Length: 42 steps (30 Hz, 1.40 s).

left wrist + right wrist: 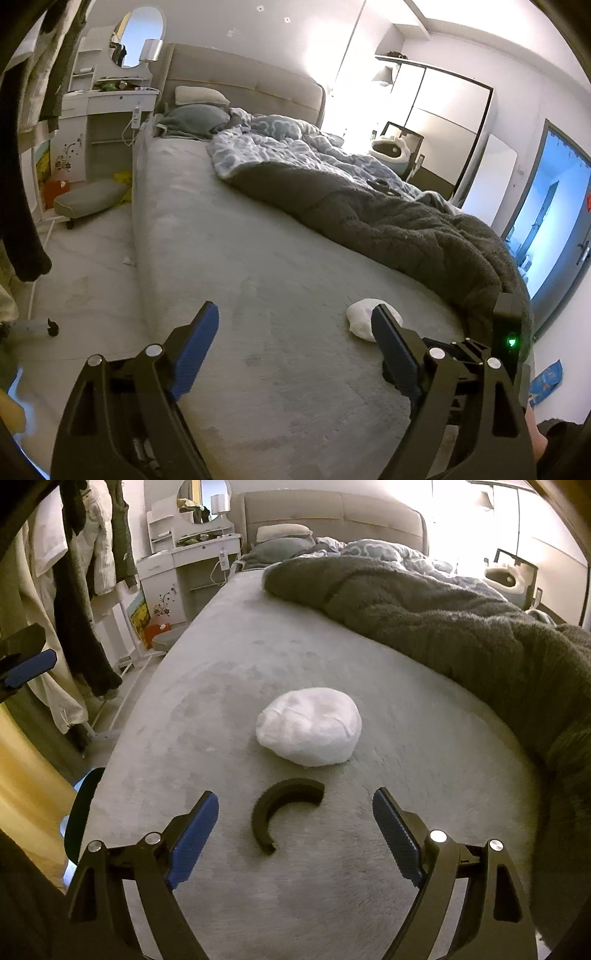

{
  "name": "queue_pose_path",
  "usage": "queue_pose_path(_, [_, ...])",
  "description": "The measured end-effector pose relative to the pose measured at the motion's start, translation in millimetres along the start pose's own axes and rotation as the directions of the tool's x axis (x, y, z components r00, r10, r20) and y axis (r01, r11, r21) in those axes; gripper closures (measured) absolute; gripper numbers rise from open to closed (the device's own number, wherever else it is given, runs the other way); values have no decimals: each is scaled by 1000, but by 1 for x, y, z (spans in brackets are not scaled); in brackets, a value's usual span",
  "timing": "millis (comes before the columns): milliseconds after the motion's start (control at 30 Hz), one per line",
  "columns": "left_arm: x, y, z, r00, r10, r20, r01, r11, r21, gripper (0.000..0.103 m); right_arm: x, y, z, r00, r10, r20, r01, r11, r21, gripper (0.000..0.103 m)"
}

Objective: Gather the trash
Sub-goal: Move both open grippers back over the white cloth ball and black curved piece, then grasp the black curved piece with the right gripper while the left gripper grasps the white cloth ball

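A crumpled white wad lies on the grey bed sheet. Just short of it is a black C-shaped piece, which sits between and slightly ahead of the fingertips of my right gripper. That gripper is open and holds nothing. My left gripper is also open and empty over the sheet. In the left wrist view the white wad is partly hidden behind its right finger. The right gripper's black body shows beside it with a green light. One blue pad of the left gripper shows at the left edge.
A dark grey fleece blanket and a patterned duvet are heaped along the right of the bed. Clothes hang on a rack to the left. A dressing table, a small scrap on the floor and a wardrobe are around the bed.
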State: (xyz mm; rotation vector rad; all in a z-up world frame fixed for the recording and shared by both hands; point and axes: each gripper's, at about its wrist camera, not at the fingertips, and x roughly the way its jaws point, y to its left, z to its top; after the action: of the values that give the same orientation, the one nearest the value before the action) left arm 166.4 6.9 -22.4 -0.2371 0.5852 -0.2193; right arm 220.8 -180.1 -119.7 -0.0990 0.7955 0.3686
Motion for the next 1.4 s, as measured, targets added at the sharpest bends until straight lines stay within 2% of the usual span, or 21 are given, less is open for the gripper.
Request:
queue_pose_path(100, [11, -6, 0, 1000, 0, -10, 0, 1000, 15, 14, 2, -4, 0, 1000, 18, 4, -18, 1000, -4, 19])
queue_pose_path(133, [13, -7, 0, 1000, 0, -12, 1, 1000, 16, 13, 2, -3, 0, 1000, 23, 6, -23, 1000, -11, 25])
queue_pose_path(200, [20, -8, 0, 1000, -4, -20, 4, 1000, 15, 13, 3, -1, 0, 999, 34, 2, -34, 999, -27, 29])
queue_pose_path(367, [37, -14, -1, 998, -27, -50, 27, 1000, 1, 13, 10, -4, -3, 999, 46, -16, -47, 998, -37, 33])
queue_pose_path(667, [64, -32, -5, 995, -51, -90, 52, 999, 13, 13, 12, -8, -5, 996, 90, -16, -91, 994, -57, 60])
queue_pose_path(967, [82, -50, -10, 992, -57, -114, 61, 998, 26, 12, -1, -18, -4, 992, 123, 10, -123, 992, -36, 62])
queue_pose_path(1400, [112, -72, -16, 985, -65, -159, 70, 997, 27, 10, -25, -64, -8, 997, 58, 47, -62, 995, 73, 61])
